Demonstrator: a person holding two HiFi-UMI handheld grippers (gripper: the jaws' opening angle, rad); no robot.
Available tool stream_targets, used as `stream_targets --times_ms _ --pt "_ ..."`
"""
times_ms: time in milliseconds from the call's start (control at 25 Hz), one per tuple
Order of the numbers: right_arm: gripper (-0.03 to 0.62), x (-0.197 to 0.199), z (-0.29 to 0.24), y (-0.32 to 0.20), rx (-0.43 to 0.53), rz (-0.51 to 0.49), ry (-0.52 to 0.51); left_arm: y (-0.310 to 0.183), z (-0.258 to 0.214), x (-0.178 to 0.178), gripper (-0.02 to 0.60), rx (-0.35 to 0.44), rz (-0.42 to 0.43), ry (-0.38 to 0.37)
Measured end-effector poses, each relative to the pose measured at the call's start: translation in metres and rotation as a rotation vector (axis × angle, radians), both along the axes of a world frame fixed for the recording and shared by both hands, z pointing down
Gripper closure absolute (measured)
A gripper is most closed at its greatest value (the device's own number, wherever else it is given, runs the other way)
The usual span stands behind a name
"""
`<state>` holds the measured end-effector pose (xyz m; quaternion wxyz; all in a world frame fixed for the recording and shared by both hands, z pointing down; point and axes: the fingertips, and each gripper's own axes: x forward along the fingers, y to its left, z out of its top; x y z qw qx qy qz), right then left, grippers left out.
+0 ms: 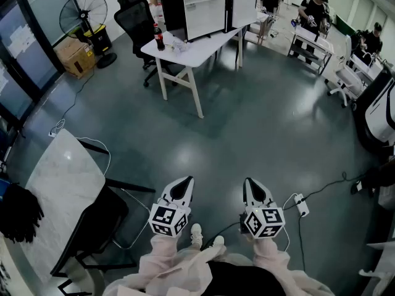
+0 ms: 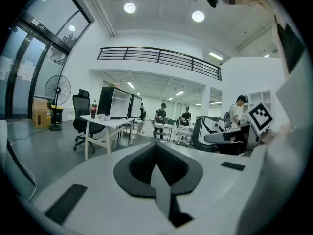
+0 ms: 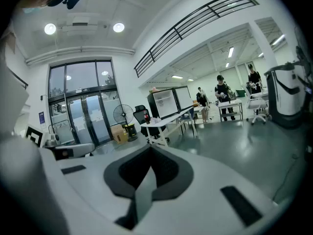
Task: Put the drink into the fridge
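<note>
A dark cola bottle (image 1: 159, 37) stands upright on the left end of a white table (image 1: 188, 53) far across the room. Behind it on that table sits the small black fridge (image 1: 205, 8) with its doors swung open and a pale inside. Both grippers are held low in front of me, pointing toward the table and several steps away from it. My left gripper (image 1: 184, 181) is shut and empty, and my right gripper (image 1: 251, 182) is shut and empty too. The bottle (image 2: 94, 109) and fridge (image 2: 115, 102) show small in the left gripper view, and the bottle (image 3: 146, 118) also shows in the right gripper view.
A marble-topped table (image 1: 62, 187) with a black chair stands close at my left. A power strip (image 1: 302, 205) and cables lie on the grey floor at my right. A standing fan (image 1: 83, 14), office chair (image 1: 137, 18) and cardboard box (image 1: 75, 55) are beyond the white table. People (image 1: 315, 11) work at far desks.
</note>
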<state>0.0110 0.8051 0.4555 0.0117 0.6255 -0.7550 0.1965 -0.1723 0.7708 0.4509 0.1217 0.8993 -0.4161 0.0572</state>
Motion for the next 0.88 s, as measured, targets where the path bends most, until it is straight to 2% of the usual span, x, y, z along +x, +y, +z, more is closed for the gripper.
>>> stream_targets --times_ms 320,520,880 --pt "0.582 -0.044 -0.008 -0.004 0.019 0.006 -0.005 -0.002 -0.008 -0.032 0.569 0.027 0.014 0.004" --pt "0.582 -0.057 -0.011 -0.012 0.02 0.014 0.012 -0.009 -0.016 -0.046 0.569 0.045 0.012 0.025" --pt "0.582 -0.074 -0.012 -0.021 0.029 0.051 0.008 -0.017 -0.017 -0.068 0.569 0.064 0.025 0.02"
